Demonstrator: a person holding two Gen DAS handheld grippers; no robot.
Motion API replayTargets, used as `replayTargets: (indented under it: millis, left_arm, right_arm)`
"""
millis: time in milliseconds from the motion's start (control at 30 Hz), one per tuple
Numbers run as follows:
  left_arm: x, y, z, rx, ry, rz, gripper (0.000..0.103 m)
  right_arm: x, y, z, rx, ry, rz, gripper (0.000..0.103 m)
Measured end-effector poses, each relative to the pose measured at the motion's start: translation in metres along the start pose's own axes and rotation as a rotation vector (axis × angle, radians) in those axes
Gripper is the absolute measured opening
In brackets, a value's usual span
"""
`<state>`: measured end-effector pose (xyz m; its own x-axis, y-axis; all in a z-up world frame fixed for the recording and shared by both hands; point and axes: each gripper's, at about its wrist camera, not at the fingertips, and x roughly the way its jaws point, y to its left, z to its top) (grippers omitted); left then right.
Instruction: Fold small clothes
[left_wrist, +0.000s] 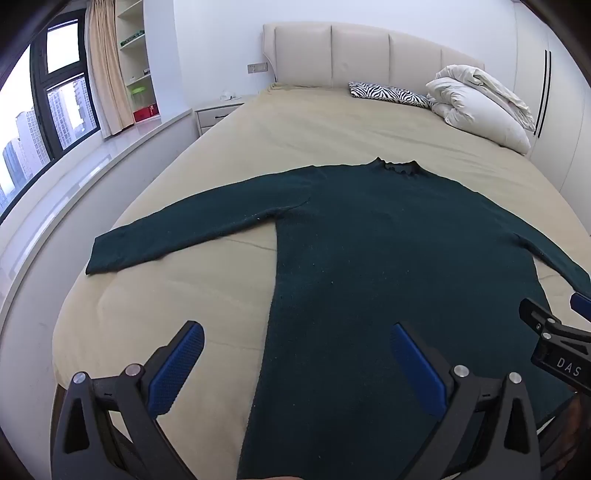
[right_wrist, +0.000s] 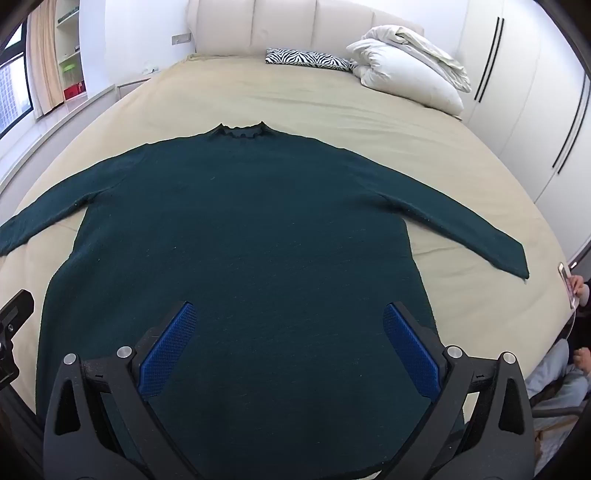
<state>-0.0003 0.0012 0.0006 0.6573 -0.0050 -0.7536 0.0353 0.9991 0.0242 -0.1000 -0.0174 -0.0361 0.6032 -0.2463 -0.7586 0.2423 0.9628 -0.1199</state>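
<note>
Overhead, both grippers wide, empty-jawed.

Bright daylight from window, soft shadows, sharp focus, strong fisheye bending at edges.

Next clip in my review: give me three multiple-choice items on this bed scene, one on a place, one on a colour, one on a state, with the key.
1. Where is the zebra-print cushion?
A. On the sweater
B. Near the headboard, beside the white duvet
C. On the windowsill

2. What colour is the sweater?
A. Red
B. Dark green
C. White

3. How does the sweater lie?
A. Flat, both sleeves spread outward
B. Folded in half
C. Bunched into a ball

Key:
1 B: it lies at the head of the bed, next to the bundled white duvet.
2 B: the knit is dark teal-green against the beige sheet.
3 A: body flat, sleeves angled out; the left gripper and right gripper hover open, holding nothing.
</note>
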Motion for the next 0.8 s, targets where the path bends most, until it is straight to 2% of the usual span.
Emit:
replayTargets:
  millis: [400, 467, 800]
  left_arm:
    - [-0.003, 0.004, -0.011, -0.011, -0.005, 0.007, 0.103]
    - [0.002, 0.002, -0.003, -0.015, 0.006, 0.004, 0.103]
    - [0.002, 0.004, -0.004, -0.023, 0.011, 0.001, 0.103]
  right_arm:
    - [0.009, 0.01, 0.0, -0.013, 0.006, -0.001, 0.103]
    - [0.011, 0.01, 0.0, -0.01, 0.008, 0.001, 0.103]
    - [0.011, 0.012, -0.003, 0.005, 0.015, 0.009, 0.103]
